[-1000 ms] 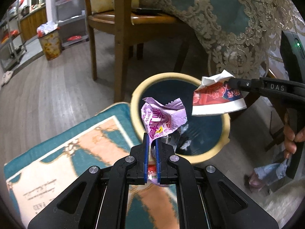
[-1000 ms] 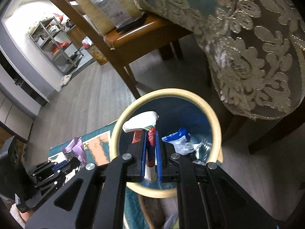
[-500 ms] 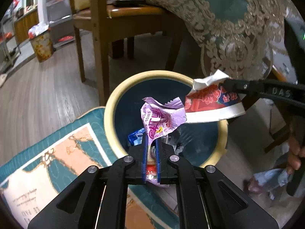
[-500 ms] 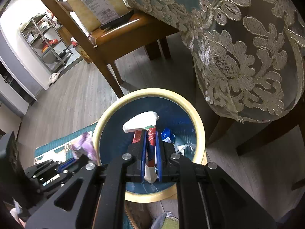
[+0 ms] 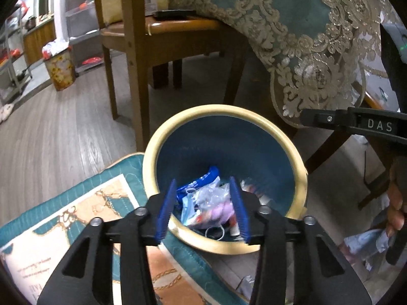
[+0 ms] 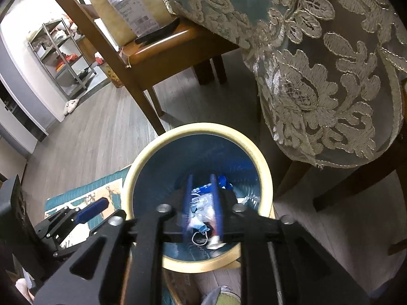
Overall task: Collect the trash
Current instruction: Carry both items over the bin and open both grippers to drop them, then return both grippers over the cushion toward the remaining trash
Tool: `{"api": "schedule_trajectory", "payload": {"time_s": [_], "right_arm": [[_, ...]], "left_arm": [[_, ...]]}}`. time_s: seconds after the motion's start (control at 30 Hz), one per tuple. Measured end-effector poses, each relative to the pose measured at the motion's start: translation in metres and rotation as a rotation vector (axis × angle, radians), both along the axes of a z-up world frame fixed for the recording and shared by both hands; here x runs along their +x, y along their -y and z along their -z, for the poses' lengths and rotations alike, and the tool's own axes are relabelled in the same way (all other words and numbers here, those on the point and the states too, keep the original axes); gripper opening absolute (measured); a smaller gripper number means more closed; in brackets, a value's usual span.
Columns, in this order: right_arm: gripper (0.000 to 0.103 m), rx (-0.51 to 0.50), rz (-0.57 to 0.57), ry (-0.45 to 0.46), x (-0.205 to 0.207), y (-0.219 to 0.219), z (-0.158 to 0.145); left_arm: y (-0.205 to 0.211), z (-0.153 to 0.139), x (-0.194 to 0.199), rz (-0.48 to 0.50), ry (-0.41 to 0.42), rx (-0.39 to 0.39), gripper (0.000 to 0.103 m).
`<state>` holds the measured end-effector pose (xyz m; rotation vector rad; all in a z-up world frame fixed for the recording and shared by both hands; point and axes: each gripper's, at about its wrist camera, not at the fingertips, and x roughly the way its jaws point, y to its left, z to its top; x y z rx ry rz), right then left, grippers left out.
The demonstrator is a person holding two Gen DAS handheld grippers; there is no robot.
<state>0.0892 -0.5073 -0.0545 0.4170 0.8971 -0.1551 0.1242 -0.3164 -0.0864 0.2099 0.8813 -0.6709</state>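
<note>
Both drops look done: left hand-held gripper [image 5: 204,204] and right hand-held gripper [image 6: 202,207], jaws just opening, hold nothing over the trash bin [image 5: 254,113], wrappers [image 5: 218,209] lying inside; leftover floor trash can't be told.

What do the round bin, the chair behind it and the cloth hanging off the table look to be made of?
Bin: probably plastic, with a smooth cream rim and a dark blue ribbed inside.
Chair: wood, brown, with visible grain and a glossy seat edge.
Tablecloth: fabric, teal with a slight sheen, edged in pale lace-like embroidery that is see-through at the hem.
</note>
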Motion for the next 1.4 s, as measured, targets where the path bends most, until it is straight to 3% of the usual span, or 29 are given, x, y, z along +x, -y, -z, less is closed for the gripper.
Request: {"api": "schedule_trajectory", "payload": {"time_s": [0.17,0.53,0.77,1.1,1.4], "right_arm": [[0.041,0.000,0.002,0.010,0.001,-0.002,-0.003],[0.057,-0.002,-0.015,0.026,0.009,-0.015,-0.009],[0.084,0.006,-0.029,0.055,0.015,-0.029,-0.017],[0.085,-0.022,-0.093,0.075,0.021,-0.065,-0.029],[0.093,-0.009,-0.208,0.089,0.022,-0.120,-0.034]], "left_arm": [[-0.008,-0.004,-0.004,-0.016,0.014,-0.008,0.070],[-0.037,-0.019,-0.008,-0.055,0.060,0.012,0.077],[-0.062,-0.034,-0.012,-0.091,0.086,0.014,0.087],[-0.114,-0.061,-0.033,-0.122,0.135,0.020,0.088],[-0.191,-0.067,-0.038,-0.243,0.112,0.041,0.089]]}}
